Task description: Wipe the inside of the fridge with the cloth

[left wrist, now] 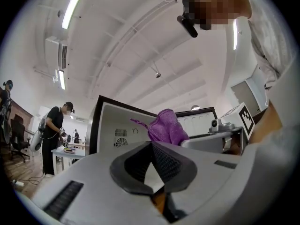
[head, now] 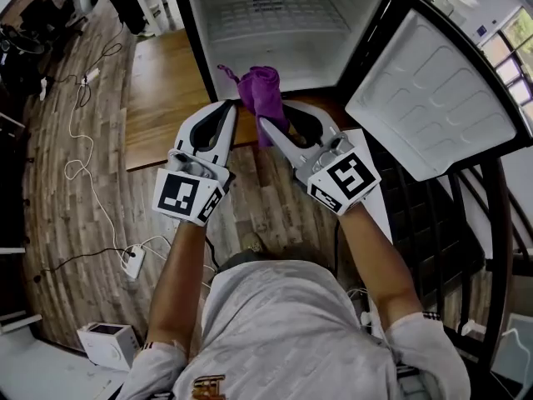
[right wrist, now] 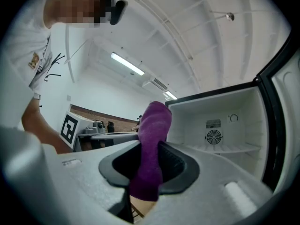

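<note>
- Head view: I'm looking steeply down over both arms at the open fridge [head: 208, 23], its door [head: 433, 98] swung out to the right. The purple cloth [head: 262, 86] is bunched just in front of the fridge's opening. It is pinched in the right gripper [head: 276, 117], with its loose end sticking out past the tips toward the cavity. The left gripper [head: 231, 108] sits just beside it on the left, tips level with the cloth but not on it.
- Left gripper view: the dark pads meet at their tips with nothing between them, so this gripper is closed and empty. The cloth [left wrist: 166, 125] shows beyond the tips and a little to the right, with the fridge's white back wall [left wrist: 117, 121] behind it.
- Right gripper view: the jaws are clamped on the cloth [right wrist: 152, 139]. It runs lengthwise up through the pads, a short tail hanging below them and a taller wad standing above. The fridge interior [right wrist: 225, 121], with its fan grille and wire shelf, lies ahead and to the right of the tips.
- My read: wiping has not begun, since the cloth is outside the cavity and touches no wall. The right hand carries it, so that arm does the work. The cloth's long axis follows the jaws, so I'd reach forward and somewhat right to lead with the free wad.
</note>
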Action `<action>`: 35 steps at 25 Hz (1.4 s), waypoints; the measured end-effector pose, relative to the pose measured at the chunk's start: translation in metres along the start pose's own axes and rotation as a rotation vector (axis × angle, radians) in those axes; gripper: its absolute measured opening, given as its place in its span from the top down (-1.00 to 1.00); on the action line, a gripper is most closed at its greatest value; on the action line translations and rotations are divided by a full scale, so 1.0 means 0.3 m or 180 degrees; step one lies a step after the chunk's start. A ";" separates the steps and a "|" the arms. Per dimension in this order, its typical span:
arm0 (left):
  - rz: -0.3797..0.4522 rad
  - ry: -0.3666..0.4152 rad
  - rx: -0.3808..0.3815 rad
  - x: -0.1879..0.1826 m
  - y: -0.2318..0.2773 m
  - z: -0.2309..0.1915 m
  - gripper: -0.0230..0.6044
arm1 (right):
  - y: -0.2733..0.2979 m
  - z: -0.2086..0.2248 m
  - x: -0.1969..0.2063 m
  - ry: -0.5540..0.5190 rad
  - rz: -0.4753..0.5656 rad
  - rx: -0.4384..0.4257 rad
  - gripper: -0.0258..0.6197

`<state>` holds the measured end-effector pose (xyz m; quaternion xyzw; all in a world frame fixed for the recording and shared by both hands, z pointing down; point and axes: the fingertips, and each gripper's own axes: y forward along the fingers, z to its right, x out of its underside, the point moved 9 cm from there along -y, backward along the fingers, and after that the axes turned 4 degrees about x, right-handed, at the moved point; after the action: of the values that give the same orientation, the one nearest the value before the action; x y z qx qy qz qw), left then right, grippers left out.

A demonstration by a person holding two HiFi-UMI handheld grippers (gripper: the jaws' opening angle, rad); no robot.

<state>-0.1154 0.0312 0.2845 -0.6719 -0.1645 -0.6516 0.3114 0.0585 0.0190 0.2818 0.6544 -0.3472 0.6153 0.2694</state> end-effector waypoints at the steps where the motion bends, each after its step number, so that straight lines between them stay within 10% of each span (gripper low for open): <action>1: -0.0002 -0.0012 0.0021 0.009 0.003 -0.020 0.93 | 0.018 0.003 0.007 0.0007 -0.0027 0.0032 0.59; 35: -0.0259 -0.0039 -0.0517 0.294 0.264 -0.223 0.93 | 0.493 0.416 0.350 0.0023 -0.1731 -0.0263 0.58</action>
<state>-0.1088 -0.0870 0.3517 -0.6916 -0.1402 -0.6708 0.2282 0.0196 -0.1820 0.3628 0.7098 -0.1826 0.5080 0.4525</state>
